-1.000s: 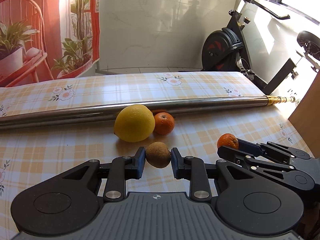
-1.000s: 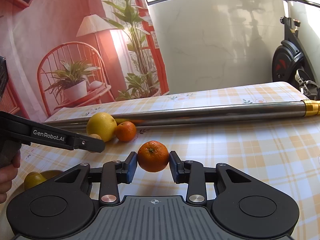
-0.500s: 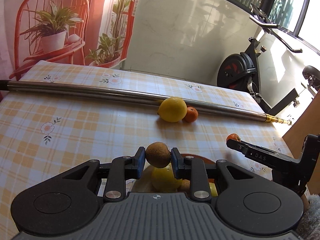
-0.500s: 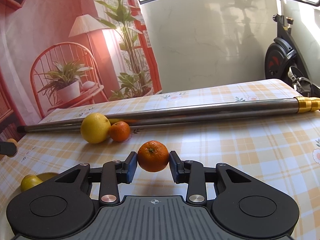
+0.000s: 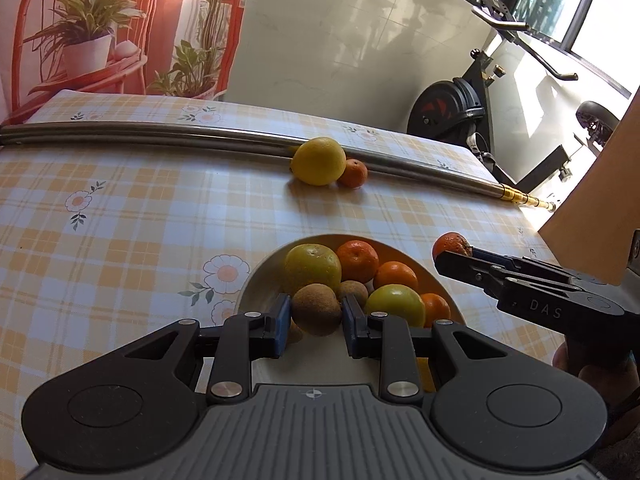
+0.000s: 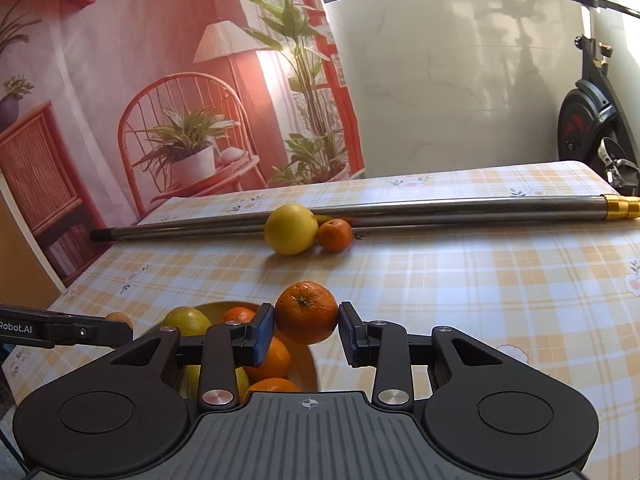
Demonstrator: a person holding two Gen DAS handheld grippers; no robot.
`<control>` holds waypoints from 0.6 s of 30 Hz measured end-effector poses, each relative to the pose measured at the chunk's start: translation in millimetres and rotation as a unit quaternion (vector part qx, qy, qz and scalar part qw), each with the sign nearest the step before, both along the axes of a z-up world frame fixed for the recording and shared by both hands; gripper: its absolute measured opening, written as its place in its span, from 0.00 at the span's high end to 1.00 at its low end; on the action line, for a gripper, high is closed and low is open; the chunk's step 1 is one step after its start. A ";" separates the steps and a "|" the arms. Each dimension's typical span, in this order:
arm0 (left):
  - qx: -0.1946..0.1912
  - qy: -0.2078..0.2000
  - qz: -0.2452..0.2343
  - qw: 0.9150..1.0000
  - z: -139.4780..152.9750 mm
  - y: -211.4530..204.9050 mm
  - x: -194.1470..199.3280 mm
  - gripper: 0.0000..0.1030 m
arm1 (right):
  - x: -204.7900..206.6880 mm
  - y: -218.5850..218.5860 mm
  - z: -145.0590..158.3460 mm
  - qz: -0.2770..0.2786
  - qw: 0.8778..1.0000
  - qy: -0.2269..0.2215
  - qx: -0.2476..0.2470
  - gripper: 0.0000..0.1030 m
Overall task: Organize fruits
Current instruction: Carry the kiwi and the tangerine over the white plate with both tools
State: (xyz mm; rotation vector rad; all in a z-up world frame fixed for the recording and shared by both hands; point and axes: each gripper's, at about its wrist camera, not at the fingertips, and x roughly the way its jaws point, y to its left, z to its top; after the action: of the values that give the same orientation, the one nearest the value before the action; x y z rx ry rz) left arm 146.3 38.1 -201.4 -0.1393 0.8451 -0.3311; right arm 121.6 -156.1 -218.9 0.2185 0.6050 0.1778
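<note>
Left tool (image 5: 313, 325): we see it clamped on a brown kiwi (image 5: 316, 309), held over the bowl (image 5: 256, 280).
Right tool (image 6: 307, 332): we see it gripping a mandarin (image 6: 306, 312) above the bowl's far rim.
Bowl: on the desk (image 5: 140, 216), filled with mixed citrus and kiwis.
Farther back: a lemon (image 5: 319, 161) touching a small orange (image 5: 353, 173), both against a metal pole (image 5: 160, 134).

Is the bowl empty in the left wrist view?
No, the bowl already holds several oranges, yellow-green fruits and a kiwi.
</note>
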 end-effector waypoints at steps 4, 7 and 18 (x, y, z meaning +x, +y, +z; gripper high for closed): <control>0.009 0.014 -0.011 1.000 -9.7 0.1 -4.3 0.72 | -5.0 19.4 5.2 0.024 1.000 0.005 -0.011 0.69; 0.018 0.024 -0.011 0.999 -16.7 -0.2 -3.1 0.72 | -7.4 28.7 8.1 0.035 0.999 0.006 -0.017 0.69; 0.056 0.015 -0.001 0.998 -25.8 -4.4 1.8 0.72 | -10.2 39.8 12.2 0.053 0.998 0.011 -0.026 0.69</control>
State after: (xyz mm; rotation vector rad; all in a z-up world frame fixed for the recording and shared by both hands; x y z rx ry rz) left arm 148.1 33.7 -227.2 -0.0386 0.8906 -0.2823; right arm 111.4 -116.3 -206.7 0.1380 0.6434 0.2628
